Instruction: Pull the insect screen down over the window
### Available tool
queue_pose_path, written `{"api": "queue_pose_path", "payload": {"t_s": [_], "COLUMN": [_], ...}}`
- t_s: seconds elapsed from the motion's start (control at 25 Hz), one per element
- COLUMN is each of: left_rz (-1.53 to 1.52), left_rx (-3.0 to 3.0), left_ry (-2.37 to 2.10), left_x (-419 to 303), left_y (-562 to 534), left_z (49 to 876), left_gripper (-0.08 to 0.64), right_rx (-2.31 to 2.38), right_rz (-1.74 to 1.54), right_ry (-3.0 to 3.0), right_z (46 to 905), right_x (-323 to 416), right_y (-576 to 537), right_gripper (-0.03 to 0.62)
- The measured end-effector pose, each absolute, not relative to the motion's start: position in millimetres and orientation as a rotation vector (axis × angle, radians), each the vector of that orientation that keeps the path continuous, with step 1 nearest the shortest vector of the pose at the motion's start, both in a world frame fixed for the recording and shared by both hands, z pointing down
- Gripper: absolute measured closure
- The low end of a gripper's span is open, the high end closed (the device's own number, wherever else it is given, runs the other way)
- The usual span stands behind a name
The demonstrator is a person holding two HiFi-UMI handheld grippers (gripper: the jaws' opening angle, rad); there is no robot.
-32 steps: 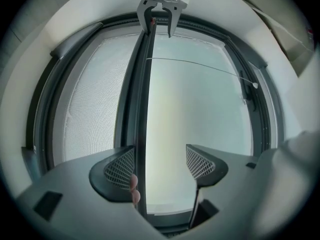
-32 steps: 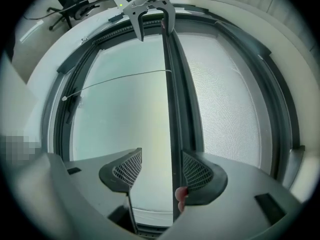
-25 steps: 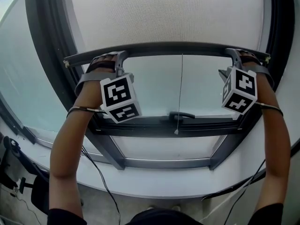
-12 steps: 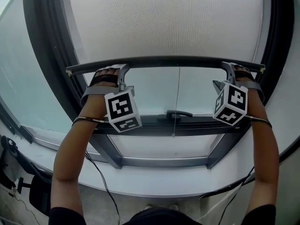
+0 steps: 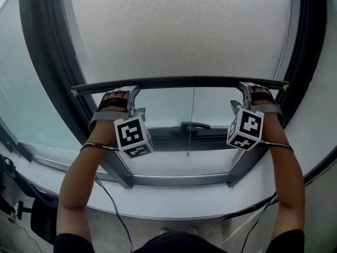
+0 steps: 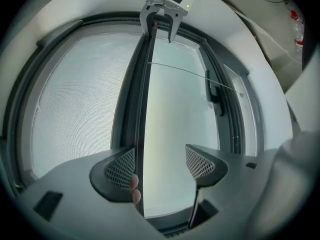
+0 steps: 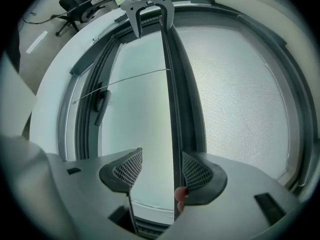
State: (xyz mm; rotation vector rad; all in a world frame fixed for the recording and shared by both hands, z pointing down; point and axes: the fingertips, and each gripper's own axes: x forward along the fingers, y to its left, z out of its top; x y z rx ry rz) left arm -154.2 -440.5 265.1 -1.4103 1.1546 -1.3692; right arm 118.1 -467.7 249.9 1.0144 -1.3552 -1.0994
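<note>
The insect screen (image 5: 184, 30) hung partway down the window, its pale mesh covering the upper part. Its dark bottom bar (image 5: 179, 82) ran level across the opening, well above the lower window frame (image 5: 179, 181), with a band of bare glass (image 5: 168, 101) between them.

The left gripper (image 5: 132, 93) reached up to the bar near its left end, and the right gripper (image 5: 244, 91) did the same near the right end. In the left gripper view the left gripper (image 6: 160, 164) had its jaws wide apart. The bar (image 6: 141, 109) ran between them, lying against the mesh-side pad and clear of the other, so the jaws were not closed on it. Fingertips (image 6: 135, 184) showed just beside the bar at that pad.

The right gripper (image 7: 159, 171) mirrored this in its own view: jaws spread, the bar (image 7: 170, 94) against the pad on the mesh (image 7: 240, 84) side, and fingertips (image 7: 180, 193) next to it.

A thin cord (image 5: 190, 120) hung from the middle of the bar, in front of the glass. Behind it sat a dark window handle (image 5: 195, 125) on the lower sash. Below the frame lay a white sill (image 5: 174, 202), with cables (image 5: 113, 204) trailing from the grippers past it
</note>
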Motion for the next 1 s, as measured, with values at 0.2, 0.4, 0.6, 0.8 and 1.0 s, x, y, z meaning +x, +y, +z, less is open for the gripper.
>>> {"api": "queue_pose_path", "payload": {"t_s": [0.2, 0.4, 0.6, 0.8, 1.0], "left_rz": [-1.412, -1.444, -1.444, -1.466, -1.529], "left_rx": [-1.461, -1.442, -1.427, -1.455, -1.498], "left_ry": [1.111, 1.1, 1.118, 1.1, 1.053], "left_x": [-152.3, -155.4, -155.1, -152.4, -153.9], "left_y": [-438.2, -437.4, -438.7, -438.8, -435.7], "left_z": [301.9, 325.2, 328.5, 346.0, 390.8], "left_gripper": [0.239, 0.239, 0.239, 0.239, 0.239], "right_rx": [0.95, 0.921, 0.95, 0.925, 0.854], "right_rz": [-1.043, -1.037, -1.046, -1.011, -0.941], "right_ry": [-1.374, -1.35, -1.329, -1.345, -1.373], "right_z": [288.5, 310.9, 314.4, 331.3, 374.9], "right_x": [118.1, 117.9, 120.0, 121.5, 119.9], "right_y": [-464.6, -463.9, -466.2, -465.1, -460.8], "right_gripper": [0.337, 0.337, 0.337, 0.337, 0.337]}}
